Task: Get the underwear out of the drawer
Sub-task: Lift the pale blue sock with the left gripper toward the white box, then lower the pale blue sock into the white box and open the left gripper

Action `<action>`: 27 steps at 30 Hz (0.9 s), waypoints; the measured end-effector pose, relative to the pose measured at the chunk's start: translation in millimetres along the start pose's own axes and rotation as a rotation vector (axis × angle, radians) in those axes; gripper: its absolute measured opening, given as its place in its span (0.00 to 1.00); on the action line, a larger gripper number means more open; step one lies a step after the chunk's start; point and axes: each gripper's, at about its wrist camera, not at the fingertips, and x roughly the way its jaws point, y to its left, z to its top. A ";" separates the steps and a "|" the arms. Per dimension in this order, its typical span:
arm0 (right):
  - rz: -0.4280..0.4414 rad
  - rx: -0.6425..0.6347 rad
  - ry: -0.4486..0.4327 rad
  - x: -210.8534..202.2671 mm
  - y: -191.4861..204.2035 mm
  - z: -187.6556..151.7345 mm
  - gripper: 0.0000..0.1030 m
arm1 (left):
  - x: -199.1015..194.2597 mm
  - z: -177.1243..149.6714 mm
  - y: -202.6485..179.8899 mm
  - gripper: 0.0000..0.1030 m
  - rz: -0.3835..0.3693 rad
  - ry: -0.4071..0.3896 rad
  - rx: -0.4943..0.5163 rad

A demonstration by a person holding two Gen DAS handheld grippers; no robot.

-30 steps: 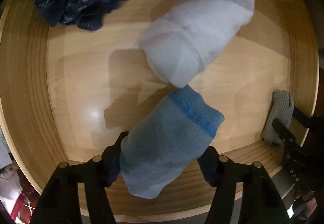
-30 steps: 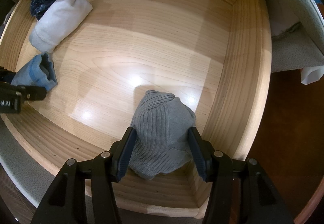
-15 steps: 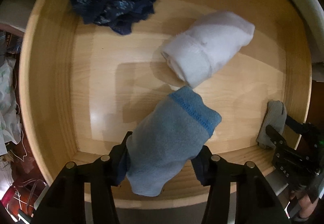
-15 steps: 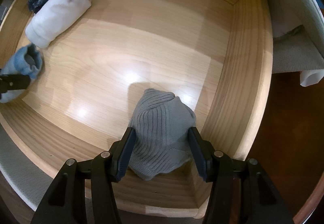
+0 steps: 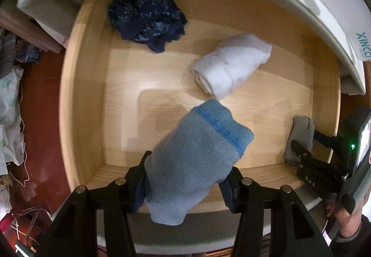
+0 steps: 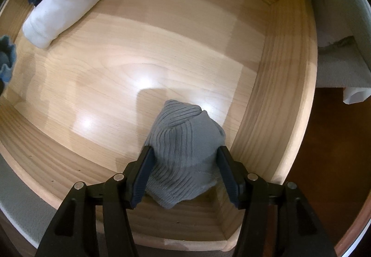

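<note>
Here, the left gripper (image 5: 185, 178) clamps a blue roll (image 5: 194, 159) above the drawer (image 5: 83, 85). The right gripper (image 6: 185, 171), jaws easing apart, holds a grey roll (image 6: 185, 148) in the drawer's near right corner. A white roll (image 5: 229, 69) and a navy bundle (image 5: 146, 20) lie toward the drawer's back.

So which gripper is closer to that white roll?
Left. The left gripper, holding the blue roll, hangs just short of the white roll; the right gripper is across the drawer.
</note>
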 end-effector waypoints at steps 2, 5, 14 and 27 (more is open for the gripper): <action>-0.004 -0.005 0.001 0.7 1.3 1.2 0.53 | -2.7 -2.1 0.8 0.52 0.004 -0.017 0.001; -0.007 -0.007 0.002 1.5 3.6 2.1 0.53 | -4.4 -5.6 5.1 0.52 0.005 -0.039 0.000; -0.007 -0.006 0.002 2.1 3.8 1.0 0.53 | -45.2 -20.2 8.9 0.52 0.013 -0.165 0.017; -0.008 -0.004 0.002 1.9 4.6 1.0 0.53 | -166.4 -25.6 -6.1 0.52 -0.023 -0.435 0.104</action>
